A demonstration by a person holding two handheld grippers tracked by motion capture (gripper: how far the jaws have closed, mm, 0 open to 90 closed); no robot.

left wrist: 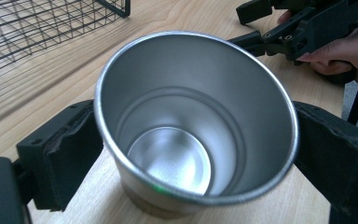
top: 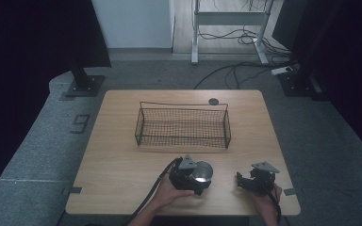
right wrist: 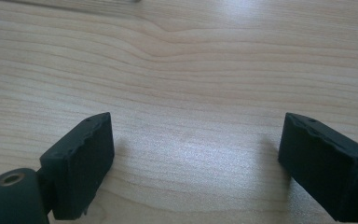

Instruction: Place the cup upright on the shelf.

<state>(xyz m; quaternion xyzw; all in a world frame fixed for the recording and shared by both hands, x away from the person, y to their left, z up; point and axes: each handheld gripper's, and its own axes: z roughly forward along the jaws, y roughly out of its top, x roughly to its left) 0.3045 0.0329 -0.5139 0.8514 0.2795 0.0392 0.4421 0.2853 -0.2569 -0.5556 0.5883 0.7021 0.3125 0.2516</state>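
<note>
**A:** What does the high view give you?

**B:** My left tongs (top: 199, 178) are clamped on the cup (top: 201, 172), which sits on the desk (top: 118, 160) just on my side of the basket (top: 183, 126), a bare strip of wood between them. My right tongs (top: 246, 181) rest to the right of the cup, well apart from it, near the desk's front right corner. The basket is empty and open-topped, so there's room above its rim to come in from.

**A:** And the left gripper view?

**B:** The cup (left wrist: 196, 116) stands mouth up between my two jaws, both pressed to its wall. It's smooth metal and widens toward the rim, so I judge it could slide downward out of the grip if I lift fast or ease the squeeze. The basket (left wrist: 37, 28) shows beyond the cup, up and to the left; my right tongs (left wrist: 261, 28) lie beyond it to the right. If I carry the cup low, its base could catch the basket's near wire and tip.

**A:** The right gripper view?

**B:** Those tongs (right wrist: 196, 158) are spread wide with nothing between them, bare desk (right wrist: 191, 70) underneath and ahead. They sit close to the desk's front edge, so I'd keep that hand still while the cup goes forward.
</note>
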